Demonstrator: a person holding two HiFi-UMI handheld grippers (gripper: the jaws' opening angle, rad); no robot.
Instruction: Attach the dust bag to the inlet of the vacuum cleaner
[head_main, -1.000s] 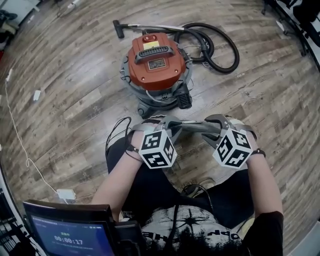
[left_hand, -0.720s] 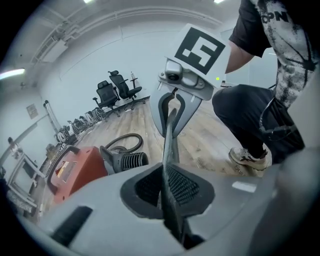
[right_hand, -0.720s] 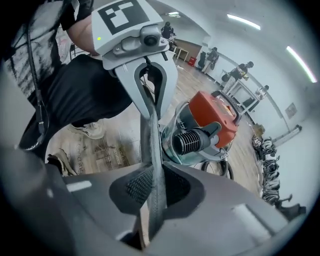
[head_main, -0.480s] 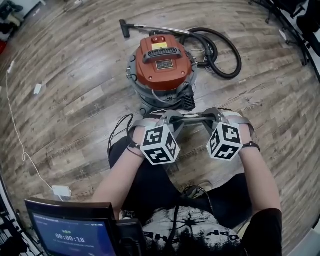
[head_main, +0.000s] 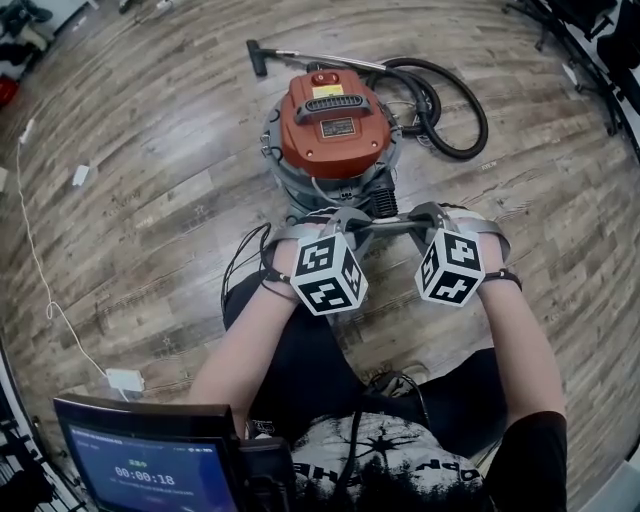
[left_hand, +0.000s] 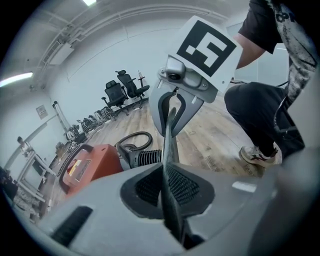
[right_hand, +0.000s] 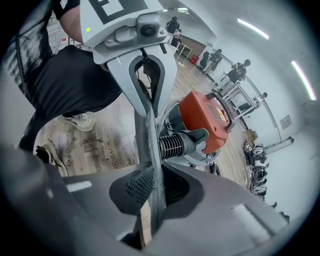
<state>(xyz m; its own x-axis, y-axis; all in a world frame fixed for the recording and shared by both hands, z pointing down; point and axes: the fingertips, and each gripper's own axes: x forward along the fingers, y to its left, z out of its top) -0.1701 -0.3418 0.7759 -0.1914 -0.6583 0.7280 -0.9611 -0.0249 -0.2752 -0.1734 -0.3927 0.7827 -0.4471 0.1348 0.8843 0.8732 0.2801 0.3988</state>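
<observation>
the wooden floor (head_main: 150, 200) carries everything here, and the orange-topped vacuum cleaner (head_main: 335, 125) stands on it straight ahead of me, its lid on and its hose (head_main: 455, 120) coiled behind it. the dust bag (head_main: 385, 227) hangs in the air just short of the drum, a flat grey thing that i see only edge-on. its long axis runs side to side, across my line of approach and roughly along the drum's near face. my left hand-held gripper (left_hand: 167, 192) is narrowed onto one end of the dust bag, pads pressing on the edge. my right hand-held gripper (right_hand: 152, 187) has just been closing and now pinches the other end the same way. the ribbed black fitting (head_main: 384, 203) low on the drum's near side, which i take to mark the inlet, sits just beyond the bag's middle, between my two hands and about as near to one as to the other. so i judge the coming move to be a push forward with both hands together, keeping the dust bag square to that fitting. i cannot see the bag's own opening from here.
</observation>
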